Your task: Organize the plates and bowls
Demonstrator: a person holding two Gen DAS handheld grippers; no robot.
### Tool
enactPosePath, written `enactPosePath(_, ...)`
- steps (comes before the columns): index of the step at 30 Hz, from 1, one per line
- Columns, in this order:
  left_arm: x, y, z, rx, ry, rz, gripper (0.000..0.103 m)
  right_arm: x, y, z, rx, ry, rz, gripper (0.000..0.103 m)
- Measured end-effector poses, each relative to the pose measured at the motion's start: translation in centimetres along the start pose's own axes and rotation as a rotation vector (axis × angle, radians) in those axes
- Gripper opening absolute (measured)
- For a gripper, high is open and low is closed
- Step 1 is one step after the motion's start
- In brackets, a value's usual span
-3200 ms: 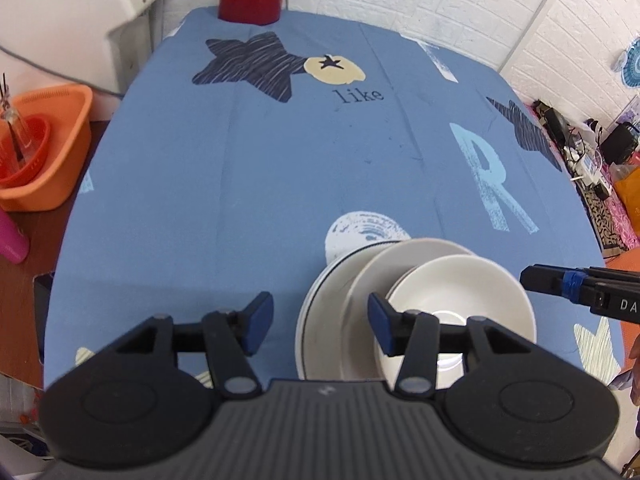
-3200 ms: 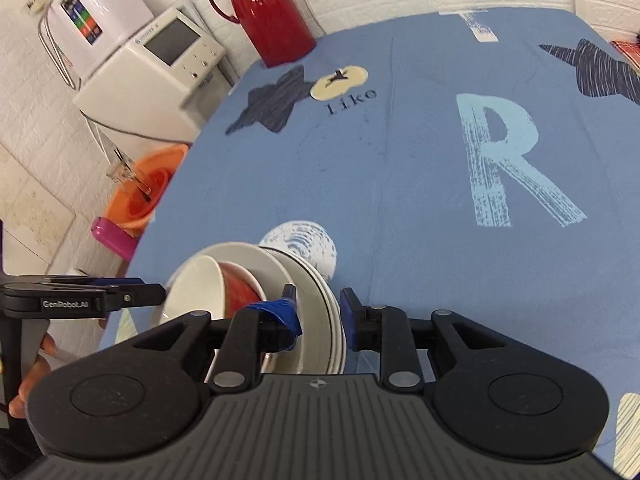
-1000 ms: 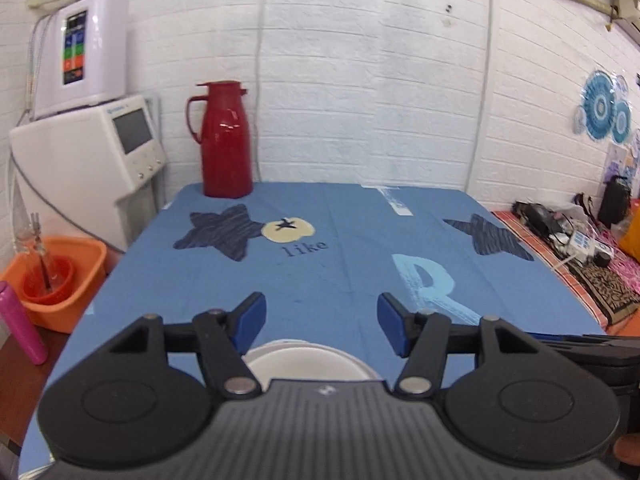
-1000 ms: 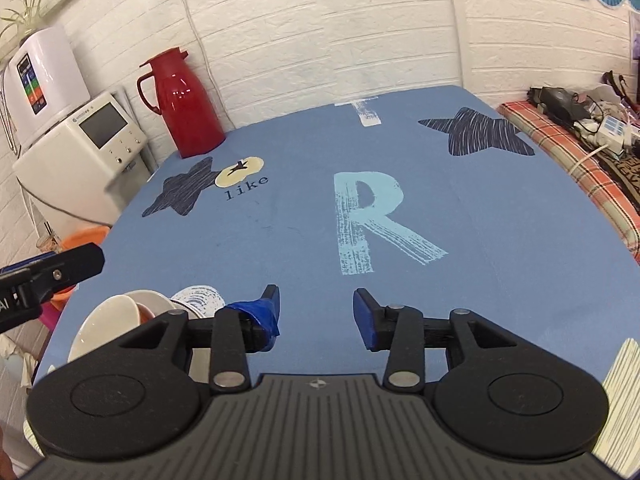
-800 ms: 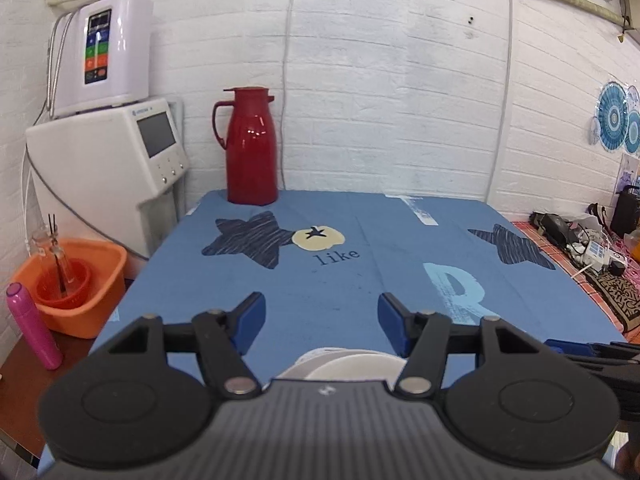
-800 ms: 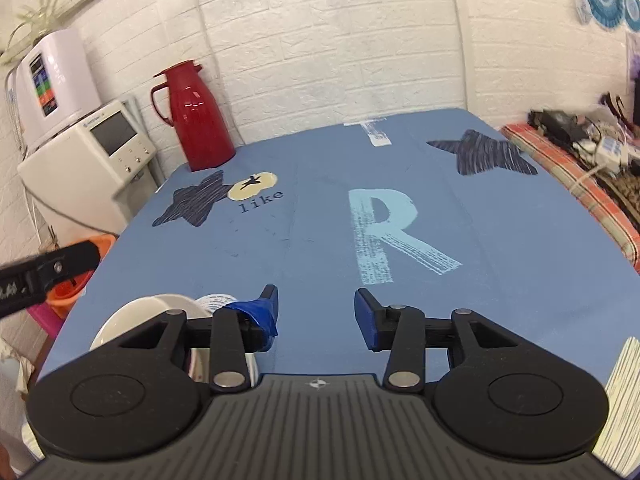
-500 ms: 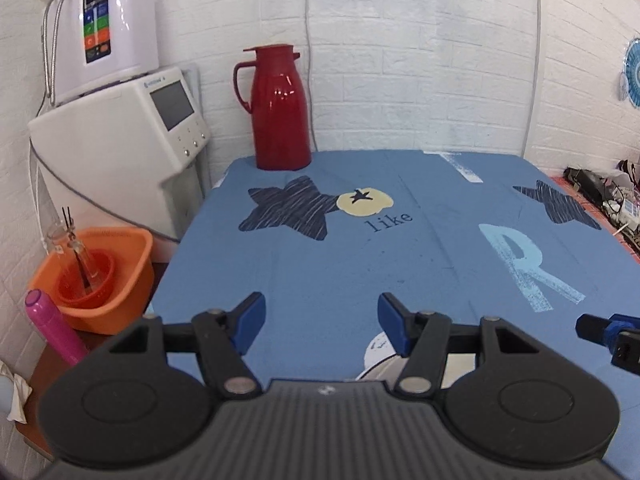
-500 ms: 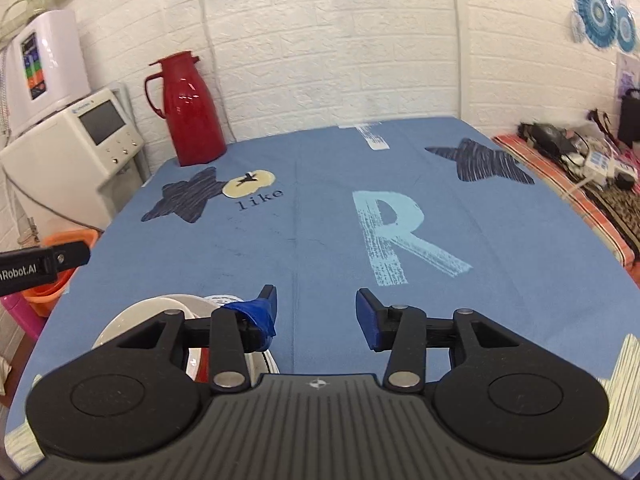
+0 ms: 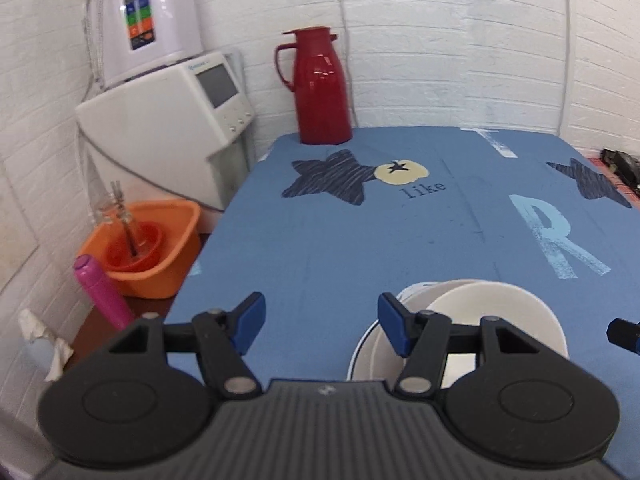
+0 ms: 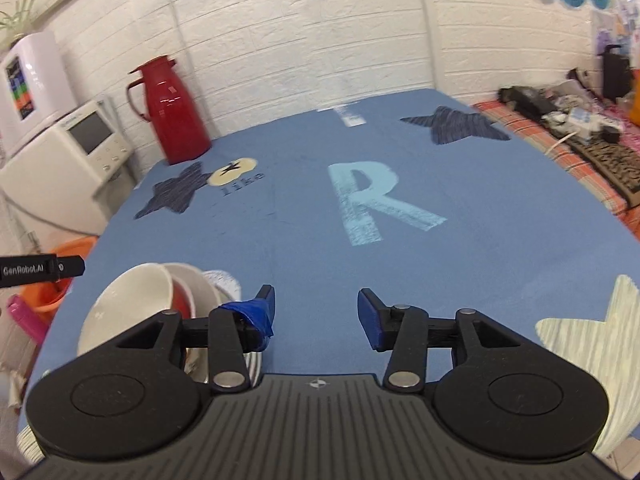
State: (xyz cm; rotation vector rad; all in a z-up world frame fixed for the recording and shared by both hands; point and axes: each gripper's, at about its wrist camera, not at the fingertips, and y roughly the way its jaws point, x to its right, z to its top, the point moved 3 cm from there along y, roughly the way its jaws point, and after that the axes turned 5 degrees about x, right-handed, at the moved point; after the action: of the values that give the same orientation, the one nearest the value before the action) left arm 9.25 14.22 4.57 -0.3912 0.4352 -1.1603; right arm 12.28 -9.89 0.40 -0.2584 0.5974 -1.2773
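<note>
A stack of white plates (image 9: 370, 354) with a tilted white bowl (image 9: 496, 312) on top sits near the front edge of the blue tablecloth (image 9: 340, 240). My left gripper (image 9: 322, 320) is open and empty, just left of the stack, with its right finger over the plates' rim. In the right wrist view the bowl (image 10: 132, 300) shows a red outside, and the plates (image 10: 226, 280) lie under it. My right gripper (image 10: 316, 312) hangs to the right of the stack. Its jaws are opening with nothing between them. Each gripper's tip shows in the other's view: right gripper (image 9: 624, 334), left gripper (image 10: 40, 269).
A red jug (image 9: 320, 88) stands at the table's far edge. Left of the table are a white machine (image 9: 168, 120), an orange basin (image 9: 152, 240) and a pink bottle (image 9: 102, 292). Cluttered things lie on a patterned cloth at the right (image 10: 580, 128).
The left view has swung left and tipped down, so the stack now lies to the right of its fingers. The right gripper's jaws have widened a little, and it has moved closer to the stack.
</note>
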Motion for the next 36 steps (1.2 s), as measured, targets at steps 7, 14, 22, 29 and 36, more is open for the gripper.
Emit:
enactPosePath(7, -0.6, -4.9, -5.3, -0.05, -0.146, 0.1, 0.06, -0.8, -1.5, -0.7, -0.023, -0.178, 0.154, 0.031)
enactPosePath(14, 1.9, -7.9, -8.1, 0.033, -0.089, -0.015, 0.06, 0.4, -4.0, -2.8, 0.011, -0.215, 0.138, 0.032)
enactPosePath(22, 4.7, -9.2, -10.7, 0.096, 0.038, -0.208, 0.06, 0.5, -6.0, -5.4, 0.07, -0.12, 0.065, 0.033)
enactPosePath(29, 4.7, -9.6, -12.3, 0.112, 0.039, -0.253, 0.06, -0.9, -7.4, -7.1, 0.099, -0.184, -0.001, 0.034)
enactPosePath(36, 4.3, -9.9, -12.4, 0.117, 0.034, -0.249, 0.06, -1.4, -7.5, -7.7, 0.098, -0.196, -0.004, 0.035)
